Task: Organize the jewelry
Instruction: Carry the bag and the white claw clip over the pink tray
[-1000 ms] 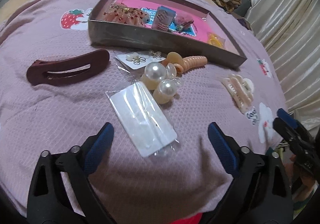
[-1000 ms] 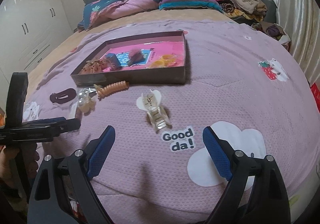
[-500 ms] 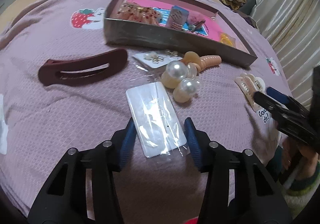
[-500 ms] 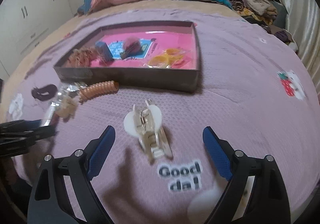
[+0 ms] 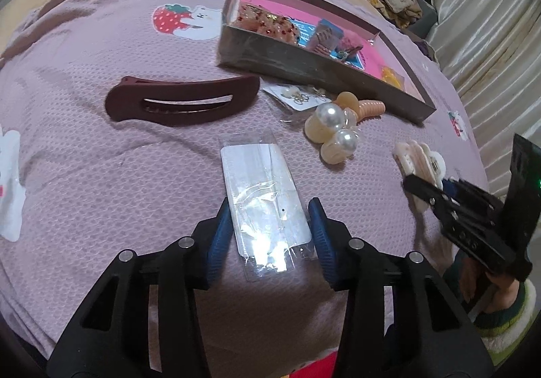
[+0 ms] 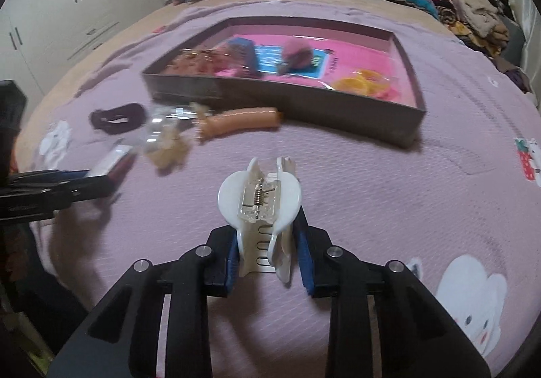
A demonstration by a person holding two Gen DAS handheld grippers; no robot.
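A clear plastic packet (image 5: 260,182) with a white card inside lies on the pink bedspread. My left gripper (image 5: 270,236) is closing, and its blue pads touch the packet's two long edges. A white claw hair clip (image 6: 258,195) sits between the pads of my right gripper (image 6: 267,253), which is shut on its lower prongs. In the left wrist view the same clip (image 5: 419,158) shows at the right, with the right gripper's tips on it. The open box (image 5: 304,63) with a pink floor holds several hair pieces.
On the bedspread lie a dark red oval clip (image 5: 182,100), a small earring card (image 5: 297,95), pearl clips (image 5: 333,134) and an orange spiral tie (image 5: 370,107), all in front of the box (image 6: 270,97). Pillows and piled clothes are at the far end. A hand in a striped sleeve (image 5: 507,310) holds the right gripper.
My left jaws closed from wide apart to the packet's edges. My right gripper moved forward and down over the white claw clip and closed on it.
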